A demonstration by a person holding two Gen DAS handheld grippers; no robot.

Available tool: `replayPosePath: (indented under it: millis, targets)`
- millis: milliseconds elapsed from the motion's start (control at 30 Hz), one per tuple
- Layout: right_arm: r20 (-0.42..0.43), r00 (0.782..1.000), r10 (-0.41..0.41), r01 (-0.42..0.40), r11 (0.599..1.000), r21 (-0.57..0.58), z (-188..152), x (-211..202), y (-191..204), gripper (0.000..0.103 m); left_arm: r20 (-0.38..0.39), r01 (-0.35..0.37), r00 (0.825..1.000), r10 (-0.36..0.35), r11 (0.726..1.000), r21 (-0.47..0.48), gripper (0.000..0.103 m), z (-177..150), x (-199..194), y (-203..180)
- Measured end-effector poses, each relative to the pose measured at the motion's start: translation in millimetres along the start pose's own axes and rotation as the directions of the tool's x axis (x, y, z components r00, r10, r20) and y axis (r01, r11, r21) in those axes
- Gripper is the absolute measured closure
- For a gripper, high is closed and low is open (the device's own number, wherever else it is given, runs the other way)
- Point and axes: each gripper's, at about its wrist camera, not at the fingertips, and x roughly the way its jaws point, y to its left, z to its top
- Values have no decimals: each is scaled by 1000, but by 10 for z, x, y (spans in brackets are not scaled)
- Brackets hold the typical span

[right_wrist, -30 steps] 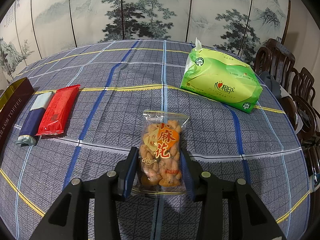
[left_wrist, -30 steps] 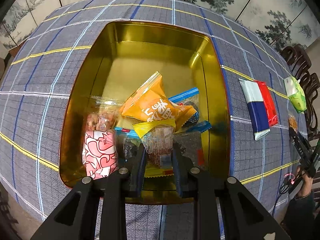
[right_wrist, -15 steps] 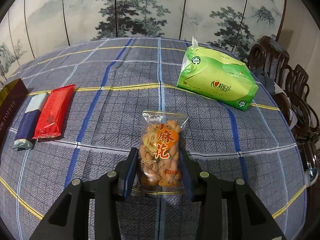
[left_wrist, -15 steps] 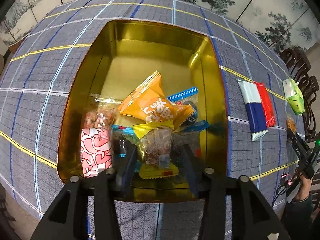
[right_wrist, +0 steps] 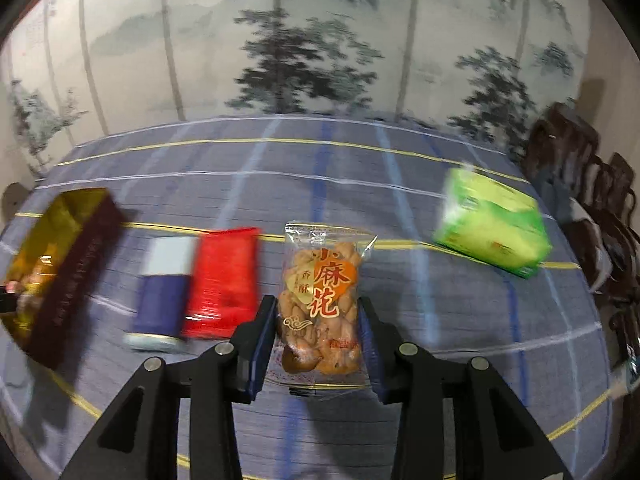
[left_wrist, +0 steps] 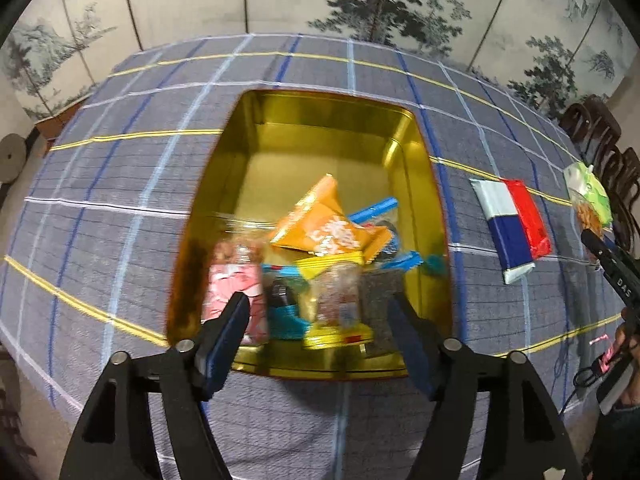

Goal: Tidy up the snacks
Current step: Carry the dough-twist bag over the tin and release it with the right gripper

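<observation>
A gold tin point(left_wrist: 420, 160) on the plaid cloth holds several snack packs: an orange one point(left_wrist: 324, 228), a pink one point(left_wrist: 232, 292) and a clear yellow-edged pack point(left_wrist: 336, 304). Above the tin's near end, my left gripper point(left_wrist: 320, 320) has its jaws opening, and the yellow-edged pack lies loose in the tin below them. My right gripper point(right_wrist: 318, 334) is shut on a clear bag of fried dough twists point(right_wrist: 322, 292), held above the cloth. The tin point(right_wrist: 64, 264) appears at the left of the right wrist view.
A red packet point(right_wrist: 224, 280) and a blue-and-white packet point(right_wrist: 164, 288) lie side by side between the tin and the right gripper. A green tissue pack point(right_wrist: 496, 228) lies further right. Dark wooden chairs point(right_wrist: 600, 200) line the table's right edge. A painted screen stands behind.
My left gripper let go of the yellow-edged pack in the tin, opened wide and lifted a little. My right gripper raised the dough-twist bag off the cloth and carried it left toward the tin.
</observation>
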Motion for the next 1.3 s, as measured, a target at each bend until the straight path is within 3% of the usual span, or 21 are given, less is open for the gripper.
replayPosePath:
  millis: [233,567,933,1300]
  targets:
    - [-12,987,160,-161,984,-77,106,4,803,63,59,-77,995,77,997,-3,29,-84,-193,112]
    - [-41,960,278,-281,937,-208,184,46,1807,63,82,-163,983,167,985,-51,28,-179,-331,389]
    - [-101,942,321,-336,907,-253,205,118,2282,63,75,-173,980,185,975,-141,26,-246,-406,716]
    - [-139,944,300,-329,899,-291,133,304,2588,63,64,-184,977,202,958,-218,26,-333,-461,994]
